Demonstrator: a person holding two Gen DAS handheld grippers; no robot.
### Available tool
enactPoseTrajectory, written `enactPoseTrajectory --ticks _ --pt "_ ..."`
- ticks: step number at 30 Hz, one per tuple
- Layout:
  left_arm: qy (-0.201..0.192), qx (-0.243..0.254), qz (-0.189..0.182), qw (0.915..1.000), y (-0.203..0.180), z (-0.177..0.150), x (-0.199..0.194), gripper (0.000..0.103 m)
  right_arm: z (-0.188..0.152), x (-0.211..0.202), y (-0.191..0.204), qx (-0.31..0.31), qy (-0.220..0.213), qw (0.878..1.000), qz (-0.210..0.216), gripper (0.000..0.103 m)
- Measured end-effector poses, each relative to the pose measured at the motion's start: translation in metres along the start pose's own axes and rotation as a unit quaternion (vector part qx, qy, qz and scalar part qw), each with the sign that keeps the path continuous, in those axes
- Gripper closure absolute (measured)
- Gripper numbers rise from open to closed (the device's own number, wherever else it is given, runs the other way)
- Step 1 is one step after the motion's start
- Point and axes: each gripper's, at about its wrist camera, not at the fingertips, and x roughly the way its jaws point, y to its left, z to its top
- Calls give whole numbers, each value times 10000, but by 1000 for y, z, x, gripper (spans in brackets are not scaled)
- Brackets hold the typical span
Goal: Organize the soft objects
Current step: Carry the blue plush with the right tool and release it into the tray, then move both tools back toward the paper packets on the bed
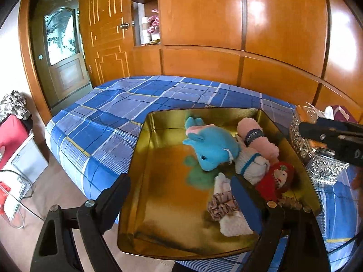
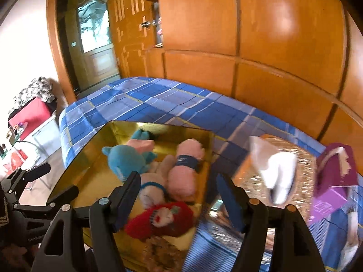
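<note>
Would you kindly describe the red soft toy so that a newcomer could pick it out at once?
Start at the blue plaid bed and find the gold tray on it. Along the tray's right side lies a row of soft things; the red toy is near the row's near end, beside a white rolled item with blue stripes. It alone is bright red, with a pale face.

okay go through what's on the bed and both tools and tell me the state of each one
Gold tray: on the bed, left half bare.
Blue plush: lying in the tray.
Pink roll: banded, in the tray.
Red doll: in the tray.
Silver box: beside the tray.
Left tool: open, empty.
Right tool: open, empty.
</note>
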Motion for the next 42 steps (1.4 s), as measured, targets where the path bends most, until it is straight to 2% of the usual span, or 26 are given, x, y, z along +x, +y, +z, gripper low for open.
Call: enactPoseTrajectory --ticks 2,9,13,17,22,25,29,31,32,34,37,40,41,42 --pt "-4 58 -16 10000 -3 -1 -1 13 -2 -11 -11 71 -101 9999 -104 23" --pt "-16 224 -132 9997 -15 -3 -4 12 -5 -60 -78 658 -513 9946 -624 23" --pt "-46 339 -238 9991 -24 -4 -7 12 -11 -84 -123 1055 -558 9887 -906 23" --pt "-147 499 -445 9977 -34 -3 -15 12 -28 -107 -173 1471 -540 9783 -1356 23" --pt "-297 765 -891 9926 -57 6 -30 11 -61 -143 -240 2251 -562 9539 -1904 23" --pt "-383 962 -1290 9862 -76 12 -40 11 -83 -170 -281 2811 -717 9280 -2339 23" --pt "-462 1378 -1763 9735 -107 18 -54 11 -122 -206 -341 3787 -918 8761 -2841 23" --pt "-501 1706 -1965 9642 -126 18 -61 11 -139 -216 -365 4166 -950 8528 -3001 23" --pt "-502 1870 -2088 9586 -137 18 -64 11 -150 -221 -378 4394 -958 8393 -3054 23" --pt "-444 2099 -2298 9493 -157 19 -67 11 -169 -225 -395 4721 -912 8202 -3100 23" --pt "-432 2409 -2615 9337 -188 20 -74 11 -195 -225 -411 5076 -849 7982 -3130 22" --pt "-524 2743 -2790 9188 -223 25 -83 11 -222 -221 -420 5513 -844 7684 -3138 23" --pt "-537 2861 -2879 9123 -237 26 -86 11 -228 -225 -423 5680 -868 7589 -3063 23" --pt "-531 2955 -2946 9072 -249 27 -88 11 -233 -232 -424 5798 -1084 7493 -3011 23"
